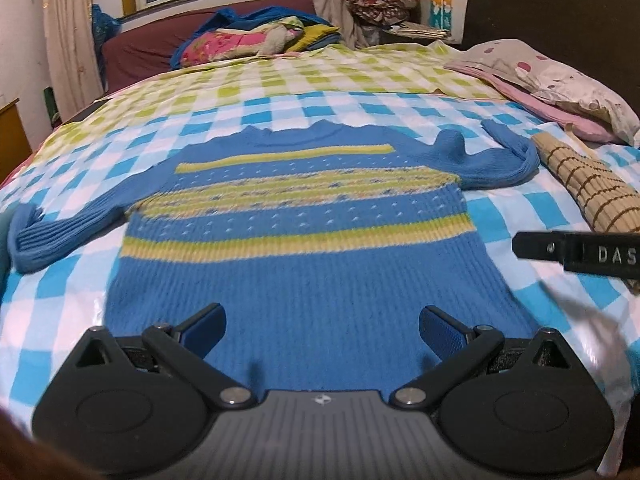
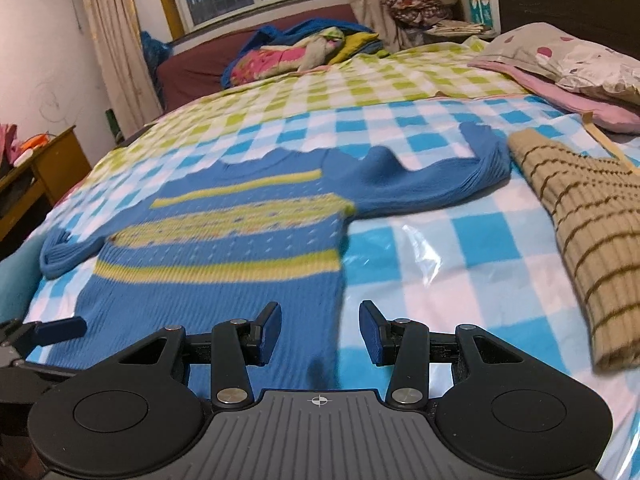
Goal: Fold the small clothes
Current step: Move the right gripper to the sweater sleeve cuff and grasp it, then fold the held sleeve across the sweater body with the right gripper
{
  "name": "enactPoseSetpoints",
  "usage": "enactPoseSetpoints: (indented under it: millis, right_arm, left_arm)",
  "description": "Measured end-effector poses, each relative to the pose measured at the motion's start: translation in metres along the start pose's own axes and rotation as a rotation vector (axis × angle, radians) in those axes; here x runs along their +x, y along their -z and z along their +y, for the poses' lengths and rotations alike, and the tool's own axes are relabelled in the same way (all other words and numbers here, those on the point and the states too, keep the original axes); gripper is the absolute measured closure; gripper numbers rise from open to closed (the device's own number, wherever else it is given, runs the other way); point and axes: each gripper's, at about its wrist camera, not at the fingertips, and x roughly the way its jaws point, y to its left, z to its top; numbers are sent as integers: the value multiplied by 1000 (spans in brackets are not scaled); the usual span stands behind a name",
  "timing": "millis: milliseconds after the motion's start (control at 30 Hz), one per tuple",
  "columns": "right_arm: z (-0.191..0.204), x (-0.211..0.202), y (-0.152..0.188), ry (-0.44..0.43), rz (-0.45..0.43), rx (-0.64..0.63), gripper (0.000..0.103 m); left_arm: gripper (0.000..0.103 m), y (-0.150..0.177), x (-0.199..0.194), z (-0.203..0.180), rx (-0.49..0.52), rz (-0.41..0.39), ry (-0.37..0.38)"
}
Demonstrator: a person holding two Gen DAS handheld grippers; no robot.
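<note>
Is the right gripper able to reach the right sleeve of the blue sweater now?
Probably yes. The right gripper is open and empty, and the sleeve lies flat ahead of it with only bare checked bedsheet between them.

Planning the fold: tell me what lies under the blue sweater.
The blue sweater lies flat on a blue-and-white checked sheet with shiny clear plastic over it. Whatever lies beneath the knit itself is covered and cannot be seen.

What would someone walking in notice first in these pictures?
A blue sweater with yellow-green stripes lies spread flat in the middle of the checked bedspread, sleeves out to both sides. Beside its right sleeve lies a beige striped knit. Both claws, left claw and right claw, hang open and empty over the sweater's near hem.
</note>
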Motion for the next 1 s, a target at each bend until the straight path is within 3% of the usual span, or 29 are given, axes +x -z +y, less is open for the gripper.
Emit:
enactPoseSetpoints:
  millis: [533, 767, 1000]
  right_arm:
    - [-114, 85, -110, 183, -53, 111, 65]
    - [-154, 128, -140, 198, -57, 207, 69]
    - [-177, 157, -156, 229, -21, 289, 84]
  left_arm:
    - [0, -88, 79, -57, 25, -54, 107]
    - [0, -96, 105, -70, 26, -39, 137]
    - [0, -90, 114, -63, -4, -23, 143]
